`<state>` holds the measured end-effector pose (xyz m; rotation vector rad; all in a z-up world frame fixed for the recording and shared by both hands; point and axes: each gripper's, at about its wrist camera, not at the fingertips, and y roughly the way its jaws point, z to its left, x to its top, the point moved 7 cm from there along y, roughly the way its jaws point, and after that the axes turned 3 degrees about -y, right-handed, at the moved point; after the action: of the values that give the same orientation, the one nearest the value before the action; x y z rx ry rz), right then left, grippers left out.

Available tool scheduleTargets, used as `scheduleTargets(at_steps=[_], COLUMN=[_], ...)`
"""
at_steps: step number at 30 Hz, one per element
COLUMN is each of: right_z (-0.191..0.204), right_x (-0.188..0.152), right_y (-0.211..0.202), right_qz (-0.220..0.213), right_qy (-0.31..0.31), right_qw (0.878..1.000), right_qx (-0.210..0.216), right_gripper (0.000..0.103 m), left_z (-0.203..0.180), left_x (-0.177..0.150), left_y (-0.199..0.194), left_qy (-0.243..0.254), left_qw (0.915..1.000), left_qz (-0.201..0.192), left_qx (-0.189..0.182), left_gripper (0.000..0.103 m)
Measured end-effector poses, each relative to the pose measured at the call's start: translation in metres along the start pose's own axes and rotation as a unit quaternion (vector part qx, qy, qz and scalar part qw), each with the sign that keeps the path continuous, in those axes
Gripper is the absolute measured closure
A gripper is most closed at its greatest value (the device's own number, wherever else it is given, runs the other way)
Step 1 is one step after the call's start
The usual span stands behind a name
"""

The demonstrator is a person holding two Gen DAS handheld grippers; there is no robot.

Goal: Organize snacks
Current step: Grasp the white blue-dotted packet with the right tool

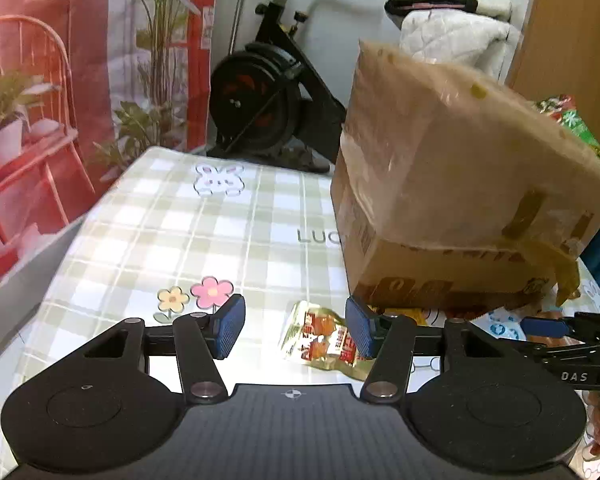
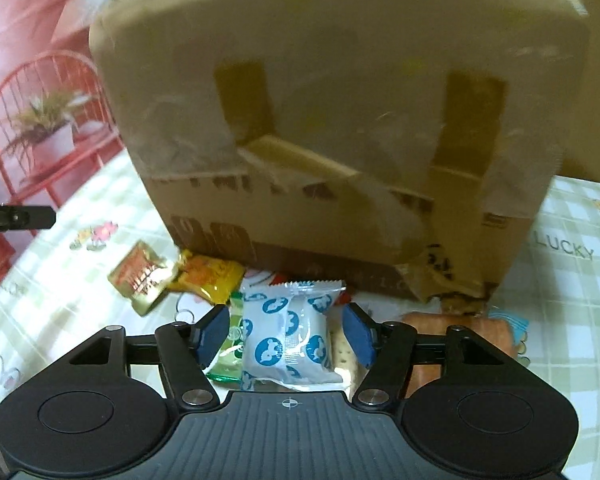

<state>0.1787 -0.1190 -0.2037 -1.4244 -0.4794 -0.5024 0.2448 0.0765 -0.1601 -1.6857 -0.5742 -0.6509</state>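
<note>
Snacks lie loose on the green-and-white checked tablecloth point(image 1: 204, 232) at the foot of a taped brown cardboard box point(image 1: 452, 184). In the left wrist view, a gold foil packet with red print point(image 1: 324, 340) sits at about three o'clock from the middle of the left gripper point(image 1: 296, 330), partly behind its right blue pad, its long axis running from eleven to five o'clock; the jaws stand released, with nothing pressed between them. The right gripper point(image 1: 548, 326) shows at the picture's right edge. In the right wrist view, a white pillow-shaped wrapper with blue round marks point(image 2: 290, 336) lies between the pads of the right gripper point(image 2: 286, 332), long axis roughly twelve to six; the pads do not appear to press it, so I judge them unclenched. A yellow packet point(image 2: 210, 276) lies at eleven o'clock beside the gold one. The right hand looks nearer a grasp, likely needing only to close.
</note>
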Motion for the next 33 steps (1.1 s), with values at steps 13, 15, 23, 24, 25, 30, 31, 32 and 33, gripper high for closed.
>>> scheduleTargets(at_steps=[13,15,23,24,25,30,31,32,33], right_z=[-0.007,-0.009,-0.009,-0.009,-0.010,-0.012,-0.012,-0.012,-0.011], right_x=[-0.008,-0.009,-0.007,-0.007,-0.006,-0.007,-0.008,-0.008,-0.008], right_y=[0.003,-0.001,-0.010,-0.011,-0.013,-0.020,-0.019,-0.020,-0.020], right_qz=[0.005,0.002,-0.017,-0.019,-0.022,-0.029,-0.029,-0.029,-0.029], right_qy=[0.011,0.018,0.023,0.024,0.026,0.033,0.034,0.035,0.035], right_qw=[1.000,1.000,1.000,0.999,0.999,0.999,0.999,0.999,0.999], right_qx=[-0.004,0.000,0.011,0.012,0.014,0.021,0.022,0.024,0.025], right_gripper=[0.060,0.060,0.060,0.060,0.060,0.060,0.060,0.060,0.060], left_z=[-0.007,-0.012,-0.020,-0.021,-0.021,-0.024,-0.023,-0.023,-0.023], left_x=[-0.034,-0.042,-0.043,-0.041,-0.039,-0.030,-0.028,-0.027,-0.025], left_y=[0.041,0.046,0.070,0.073,0.075,0.080,0.081,0.082,0.083], left_qy=[-0.043,-0.061,-0.105,-0.102,-0.101,-0.114,-0.121,-0.126,-0.130], left_qw=[0.9947,0.9918,0.9892,0.9902,0.9908,0.9901,0.9894,0.9888,0.9882], left_qz=[0.083,0.098,0.094,0.090,0.088,0.081,0.078,0.075,0.070], left_qx=[-0.043,-0.056,-0.040,-0.031,-0.023,0.011,0.020,0.029,0.041], left_gripper=[0.045,0.045,0.045,0.045,0.045,0.039,0.038,0.034,0.033])
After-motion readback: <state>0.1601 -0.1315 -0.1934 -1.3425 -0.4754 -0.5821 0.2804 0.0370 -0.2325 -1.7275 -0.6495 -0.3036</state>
